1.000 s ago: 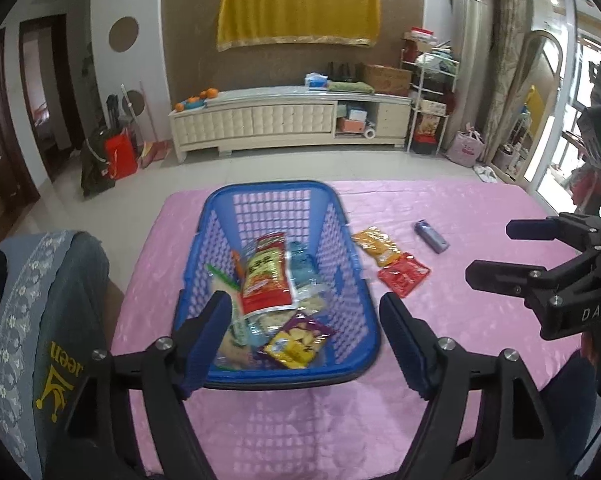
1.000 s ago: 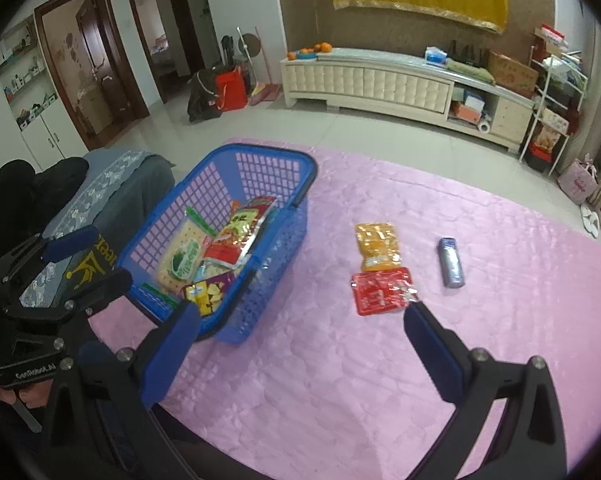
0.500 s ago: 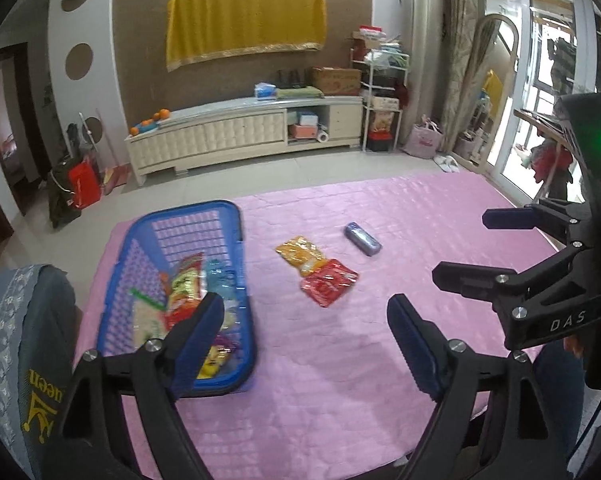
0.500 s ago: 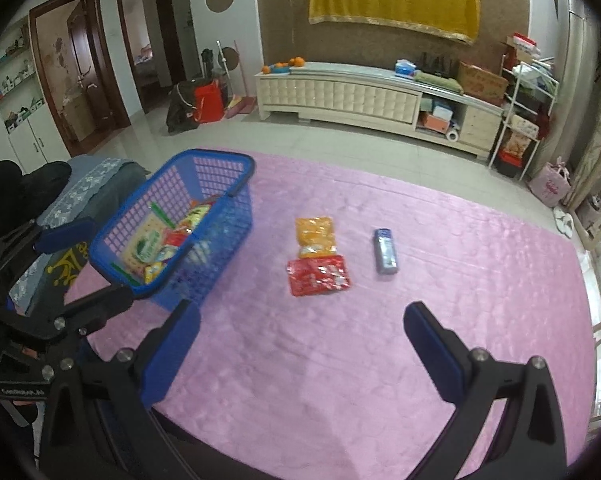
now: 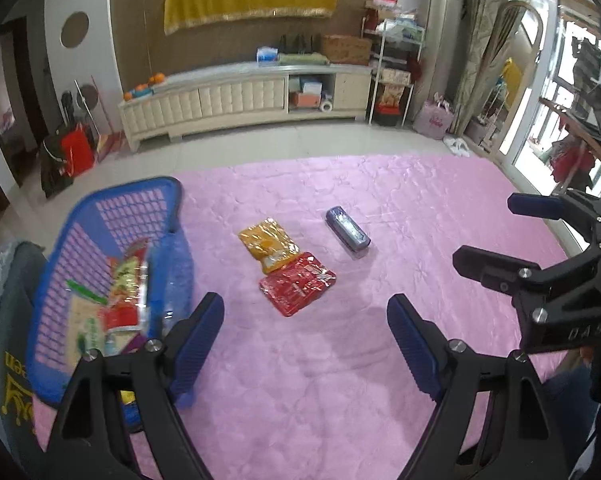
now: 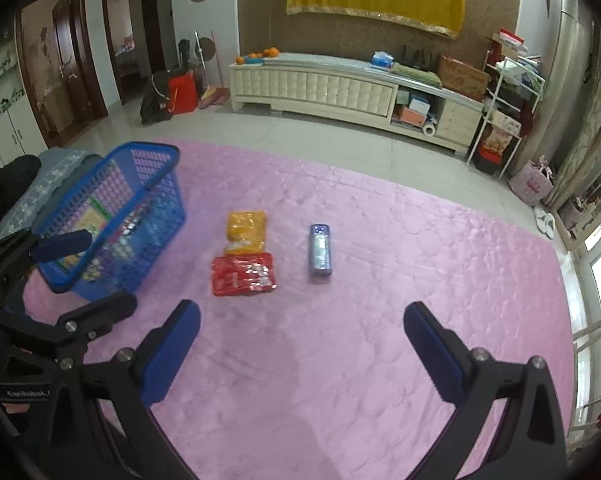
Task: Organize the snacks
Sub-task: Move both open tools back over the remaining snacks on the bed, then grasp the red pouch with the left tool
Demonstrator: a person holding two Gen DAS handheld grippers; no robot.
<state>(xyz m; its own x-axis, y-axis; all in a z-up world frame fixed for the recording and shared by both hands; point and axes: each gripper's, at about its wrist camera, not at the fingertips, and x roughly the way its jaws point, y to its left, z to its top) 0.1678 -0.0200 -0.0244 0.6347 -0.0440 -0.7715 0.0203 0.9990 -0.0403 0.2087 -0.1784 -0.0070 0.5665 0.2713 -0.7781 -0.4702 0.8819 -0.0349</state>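
Note:
A blue plastic basket (image 5: 124,208) (image 6: 148,160) with several snack packs in it stands at the left of the pink-covered table. On the cloth lie an orange snack pack (image 5: 266,242) (image 6: 246,230), a red snack pack (image 5: 298,282) (image 6: 244,274) touching it, and a blue-grey snack bar (image 5: 347,231) (image 6: 319,252) to their right. My left gripper (image 5: 305,320) is open and empty, above the cloth just short of the red pack. My right gripper (image 6: 302,330) is open and empty, near the table's front, short of the packs.
The pink tablecloth (image 6: 420,240) covers the table. A chair back with grey fabric (image 5: 0,320) stands at the left by the basket. Beyond the table are tiled floor, a white cabinet (image 6: 320,84) and a shelf rack (image 6: 508,92).
Both grippers have swung right, away from the basket, so the loose packs now lie ahead of them. Both stayed open. The packs and the basket have not moved.

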